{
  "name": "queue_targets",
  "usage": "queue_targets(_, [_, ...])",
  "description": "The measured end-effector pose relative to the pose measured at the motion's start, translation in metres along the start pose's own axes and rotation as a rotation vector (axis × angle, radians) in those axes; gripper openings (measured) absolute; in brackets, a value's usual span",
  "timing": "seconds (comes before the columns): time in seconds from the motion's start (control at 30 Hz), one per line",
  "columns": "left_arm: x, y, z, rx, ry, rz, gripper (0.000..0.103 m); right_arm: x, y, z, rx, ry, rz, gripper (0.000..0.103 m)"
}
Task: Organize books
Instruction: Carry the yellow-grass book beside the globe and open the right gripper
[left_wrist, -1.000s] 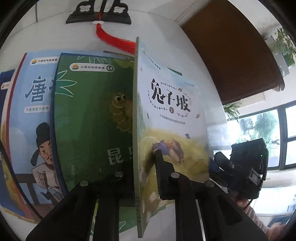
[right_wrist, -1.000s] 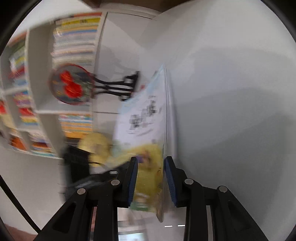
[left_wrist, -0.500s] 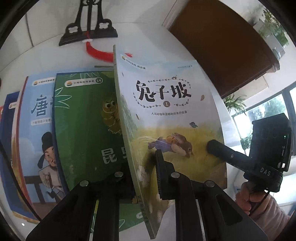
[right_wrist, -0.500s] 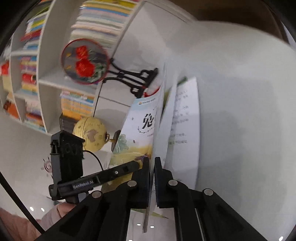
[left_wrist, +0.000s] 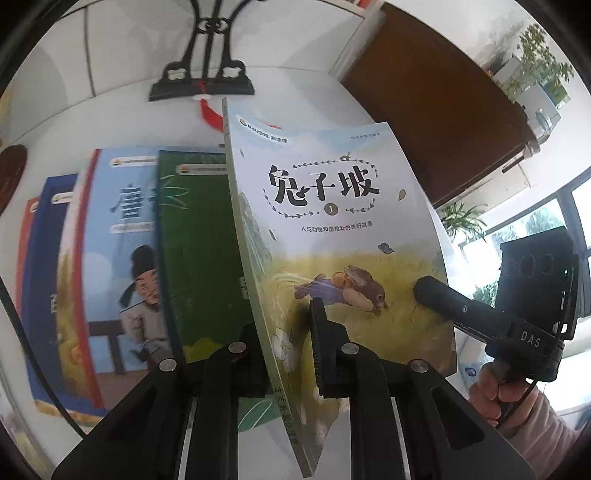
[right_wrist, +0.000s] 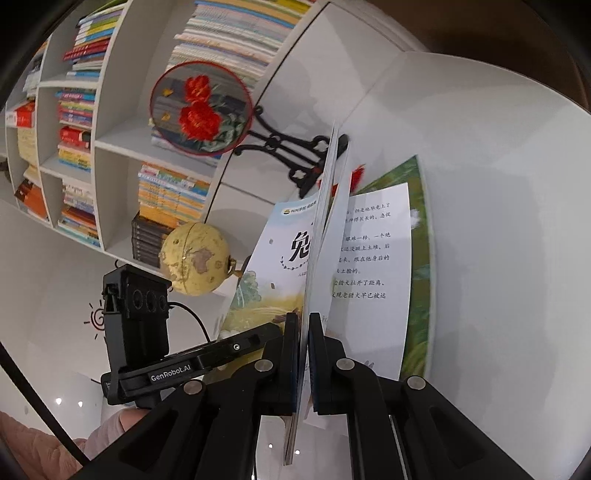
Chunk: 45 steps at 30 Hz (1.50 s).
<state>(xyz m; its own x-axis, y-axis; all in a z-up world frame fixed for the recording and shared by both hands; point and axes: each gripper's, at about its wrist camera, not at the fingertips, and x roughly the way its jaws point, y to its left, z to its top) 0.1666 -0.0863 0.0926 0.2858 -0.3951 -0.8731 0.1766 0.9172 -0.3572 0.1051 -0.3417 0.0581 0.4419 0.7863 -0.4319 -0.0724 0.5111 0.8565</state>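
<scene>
The rabbit book (left_wrist: 332, 221), pale cover with black title, is lifted off the white table (right_wrist: 498, 184). My left gripper (left_wrist: 284, 325) is shut on it near the spine, one finger (left_wrist: 321, 350) on the cover and the other hidden behind. My right gripper (right_wrist: 303, 325) is shut on the book's (right_wrist: 280, 258) free edge; a white text page (right_wrist: 369, 258) hangs loose to its right. The left wrist view shows the right gripper (left_wrist: 424, 288) on the cover's right side. A green book (left_wrist: 195, 258) and a blue one (left_wrist: 122, 240) lie overlapped below.
A black stand with a red tassel (left_wrist: 203, 81) stands behind the books, carrying a round flowered fan (right_wrist: 201, 107). A globe (right_wrist: 195, 258) and a filled bookshelf (right_wrist: 74, 110) are at the left. A brown cabinet (left_wrist: 436, 92) and a window (left_wrist: 535, 229) are at the right.
The right gripper has closed on the rabbit book's edge. The book has risen and turned its cover toward the left camera; the books on the table look farther below.
</scene>
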Motion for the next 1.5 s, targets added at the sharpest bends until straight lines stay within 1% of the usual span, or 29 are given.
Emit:
queue_targets(0.27, [-0.043,0.028,-0.019,-0.047,-0.063,0.005,0.013,0.018,0.037,-0.010,-0.033,0.019,0.035,0.005])
queue_targets(0.5, [-0.080,0.072,-0.045,-0.097,-0.112,0.014,0.013,0.047,0.071,-0.026,-0.056,0.062,0.050,0.005])
queue_targets(0.63, [-0.099,0.103,-0.062,-0.142,-0.135,0.020,0.013,0.068,0.095,-0.035,-0.088,0.094,0.051,0.005])
queue_targets(0.7, [-0.107,0.117,-0.070,-0.155,-0.144,0.022,0.013,0.083,0.107,-0.041,-0.108,0.115,0.042,0.005])
queue_targets(0.93, [-0.142,0.176,-0.093,-0.210,-0.176,0.032,0.013,0.135,0.147,-0.072,-0.140,0.166,0.060,0.005])
queue_targets(1.07, [-0.166,0.211,-0.110,-0.248,-0.199,0.050,0.013,0.169,0.170,-0.093,-0.149,0.201,0.083,0.005])
queue_targets(1.23, [-0.192,0.244,-0.135,-0.293,-0.218,0.084,0.013,0.207,0.199,-0.117,-0.181,0.250,0.103,0.005])
queue_targets(1.43, [-0.210,0.281,-0.168,-0.360,-0.226,0.096,0.014,0.248,0.228,-0.145,-0.228,0.331,0.115,0.005])
queue_targets(1.5, [-0.214,0.293,-0.179,-0.387,-0.228,0.095,0.014,0.258,0.232,-0.151,-0.230,0.353,0.118,0.005])
